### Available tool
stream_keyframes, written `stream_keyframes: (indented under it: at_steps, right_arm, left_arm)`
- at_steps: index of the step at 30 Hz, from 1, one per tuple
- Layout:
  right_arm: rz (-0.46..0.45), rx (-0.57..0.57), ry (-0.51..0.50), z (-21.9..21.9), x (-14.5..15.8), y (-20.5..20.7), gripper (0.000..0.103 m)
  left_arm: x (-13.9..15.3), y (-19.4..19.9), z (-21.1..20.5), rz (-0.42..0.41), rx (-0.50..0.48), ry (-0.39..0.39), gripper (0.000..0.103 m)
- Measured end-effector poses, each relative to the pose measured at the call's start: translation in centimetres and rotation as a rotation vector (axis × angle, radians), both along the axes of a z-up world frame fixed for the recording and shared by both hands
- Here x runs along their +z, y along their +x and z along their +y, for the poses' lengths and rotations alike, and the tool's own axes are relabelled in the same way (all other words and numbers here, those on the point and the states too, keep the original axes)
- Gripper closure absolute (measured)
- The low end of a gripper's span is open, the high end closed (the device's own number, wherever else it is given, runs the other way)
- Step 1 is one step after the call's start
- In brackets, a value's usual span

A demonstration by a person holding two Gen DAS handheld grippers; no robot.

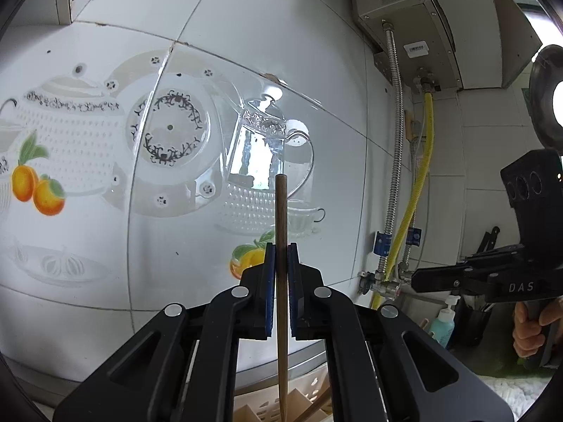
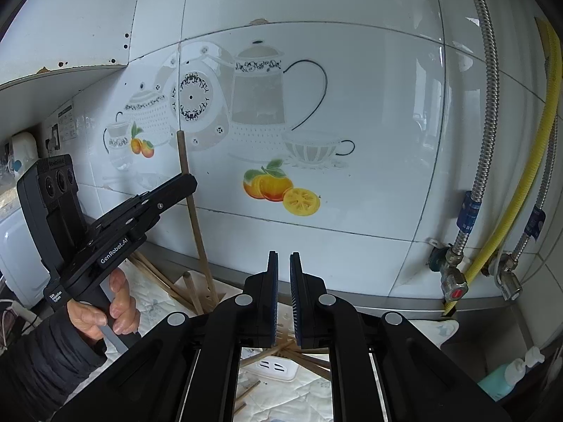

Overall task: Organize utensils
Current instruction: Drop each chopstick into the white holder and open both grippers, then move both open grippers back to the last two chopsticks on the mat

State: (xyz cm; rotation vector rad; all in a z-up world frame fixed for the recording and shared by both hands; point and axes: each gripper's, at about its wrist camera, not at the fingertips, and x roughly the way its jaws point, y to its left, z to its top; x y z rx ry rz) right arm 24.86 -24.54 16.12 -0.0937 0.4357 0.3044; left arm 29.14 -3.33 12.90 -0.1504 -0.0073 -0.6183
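Observation:
My left gripper (image 1: 281,249) is shut on a brown wooden chopstick (image 1: 281,211) that stands upright in front of the tiled wall. The right wrist view shows the same left gripper (image 2: 190,180) at the left, held by a hand, with the chopstick (image 2: 183,154) slanting down to the counter. Its lower end sits among other chopsticks (image 2: 158,277) beside a cream slotted holder (image 1: 309,399). My right gripper (image 2: 284,258) is shut with nothing between its blue pads and points down at loose chopsticks (image 2: 309,358) and a white slotted piece (image 2: 278,367). The right gripper (image 1: 415,279) also shows at the right edge of the left wrist view.
A white tiled wall with a teapot and orange print (image 2: 274,190) stands close ahead. At the right are a yellow hose (image 2: 520,176), braided metal pipes (image 2: 482,140) and a red-knobbed valve (image 2: 455,293). A blue soap bottle (image 2: 499,381) is at the lower right. A quilted cloth (image 2: 151,302) covers the counter.

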Motion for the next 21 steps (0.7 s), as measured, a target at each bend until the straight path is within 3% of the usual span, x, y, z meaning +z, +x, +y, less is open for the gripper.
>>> stream_keyframes:
  at_steps: [9,12,21]
  right_arm:
    - [0.019,-0.004,0.020,-0.2,0.2,-0.8,0.091]
    - [0.012,-0.012,0.029,-0.3,0.3,-2.2,0.084]
    - [0.057,-0.013,0.050,-0.1,-1.2,-8.0,0.084]
  left_arm:
    - [-1.0,0.4,-0.4,0.094,-0.009,0.061,0.097]
    - [-0.7,-0.3,-0.2,0.114,0.009,0.076,0.088]
    - [1.1,-5.5,1.2,0.141,0.040,0.110,0.079]
